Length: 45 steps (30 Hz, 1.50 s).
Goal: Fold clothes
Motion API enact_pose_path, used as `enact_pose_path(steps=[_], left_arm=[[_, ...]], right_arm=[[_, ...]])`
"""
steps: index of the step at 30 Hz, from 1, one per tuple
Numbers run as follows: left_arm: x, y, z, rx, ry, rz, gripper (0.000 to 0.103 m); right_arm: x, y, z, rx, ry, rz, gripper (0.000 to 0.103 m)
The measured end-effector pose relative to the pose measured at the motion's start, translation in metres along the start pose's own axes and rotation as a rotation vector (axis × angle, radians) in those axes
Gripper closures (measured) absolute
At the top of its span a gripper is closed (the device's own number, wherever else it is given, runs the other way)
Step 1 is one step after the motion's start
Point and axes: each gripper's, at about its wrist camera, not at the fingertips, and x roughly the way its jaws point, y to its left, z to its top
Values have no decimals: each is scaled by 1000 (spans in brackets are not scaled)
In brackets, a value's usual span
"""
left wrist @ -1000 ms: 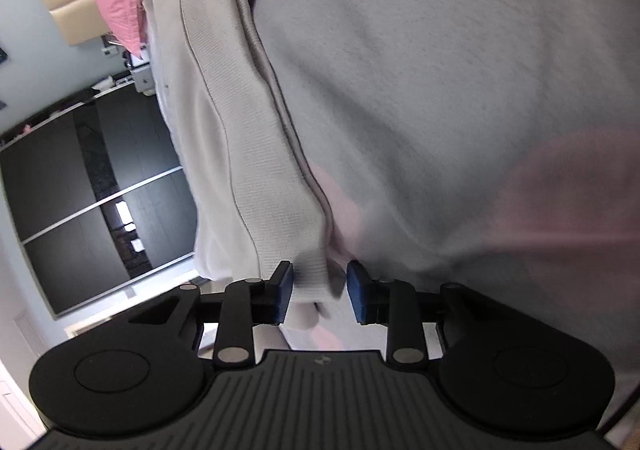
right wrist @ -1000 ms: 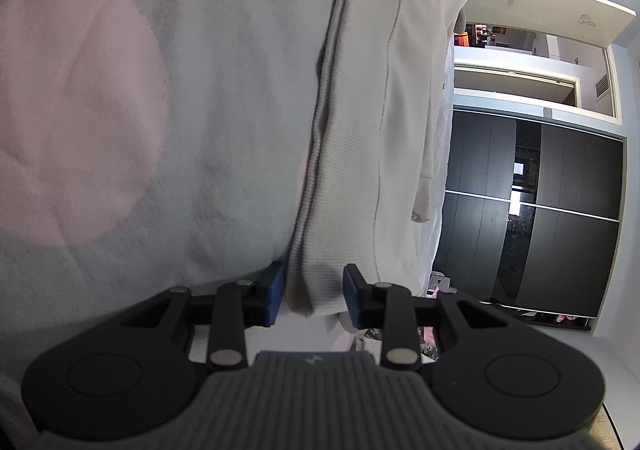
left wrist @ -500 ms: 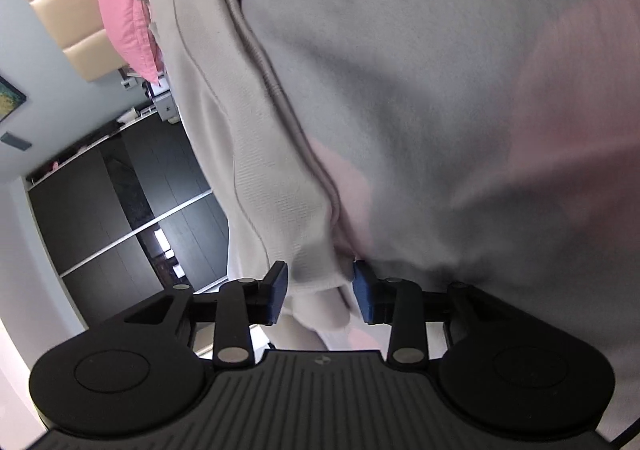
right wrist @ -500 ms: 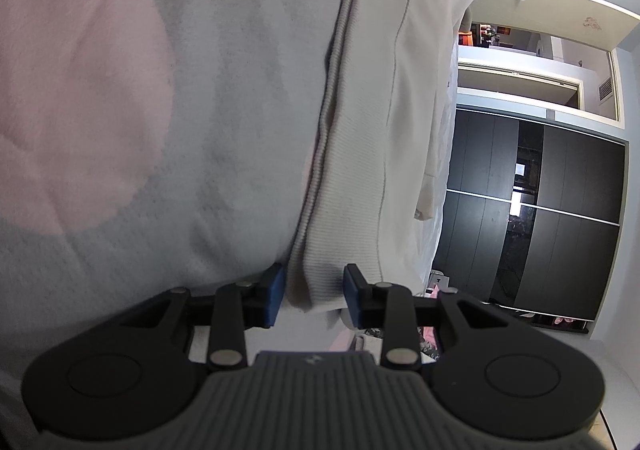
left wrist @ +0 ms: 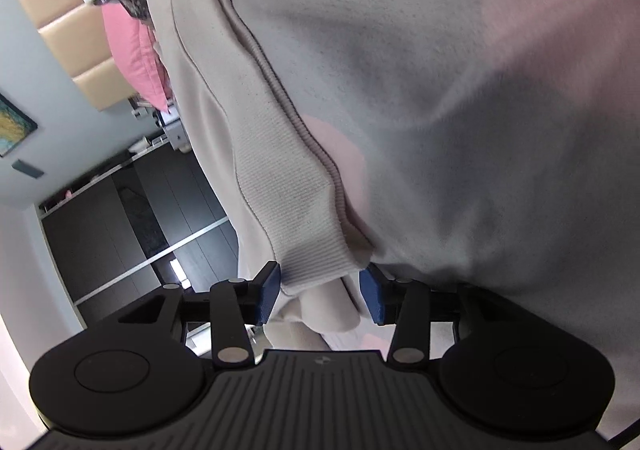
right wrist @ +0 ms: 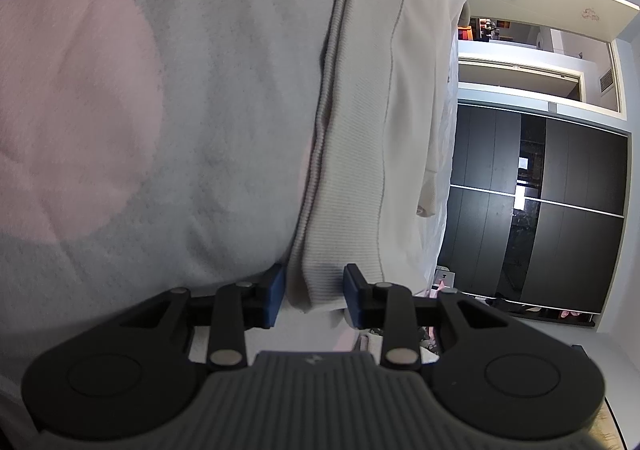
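Both views are lit by soft, even daylight, moderately bright, with no hard shadows. Strong fisheye bending curves straight lines near the edges, and dark vignetted corners frame each circular picture. The grey fleece fabric with pale pink dots [left wrist: 440, 90] sits so close that its surface looks soft and slightly blurred, shaded darker in its folds. Small bright reflections glint on the glossy black sliding wardrobe doors [right wrist: 560, 210], which stay fairly sharp.

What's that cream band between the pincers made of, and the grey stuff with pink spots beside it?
The cream band looks like ribbed knit, probably cotton: fine parallel ridges, matte, with a stitched seam. The grey fabric with pink spots looks like soft fleece or terry: a fuzzy, speckled, dull surface. The exact fibre cannot be told.
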Motion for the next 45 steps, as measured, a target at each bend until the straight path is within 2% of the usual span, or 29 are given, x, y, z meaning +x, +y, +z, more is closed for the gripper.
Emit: enact_pose_path(steps=[4, 9, 12, 14, 19, 21, 24, 27, 30, 33, 36, 42, 45], left_arm=[[-14, -1, 3, 3, -68, 23, 61], [-16, 5, 11, -5, -106, 63, 61], [-14, 16, 15, -54, -123, 85, 60], [-15, 21, 18, -81, -128, 67, 62], [-12, 50, 14, -225, -125, -47, 87], [-12, 62, 12, -291, -110, -77, 91], [-9, 86, 5, -458, -63, -135, 96], [2, 119, -8, -731, 25, -195, 98], [9, 146, -32, -992, 103, -225, 98], [7, 173, -55, -1197, 138, -216, 99], [0, 202, -77, -1374, 149, -169, 99], [-14, 244, -128, -1622, 147, -95, 99], [-8, 263, -147, -1648, 143, -56, 99]], right_arm=[[-1, 0, -2, 3, 0, 0, 67], [-2, -3, -3, 26, -11, -1, 67], [-1, -3, -3, 34, -20, -8, 67], [-2, 0, -3, 18, -32, -21, 67], [-4, 1, -6, 26, -42, -9, 84], [-4, -2, -6, 39, -47, -13, 89], [-5, -12, -6, 84, -49, -31, 93], [-4, -29, -6, 160, -39, -74, 94], [-5, -47, -6, 244, -31, -127, 95], [-9, -65, -6, 319, -32, -191, 95], [-14, -89, -6, 416, -24, -256, 96], [-21, -158, -15, 666, 3, -371, 96], [-15, -195, -18, 741, 9, -393, 96]])
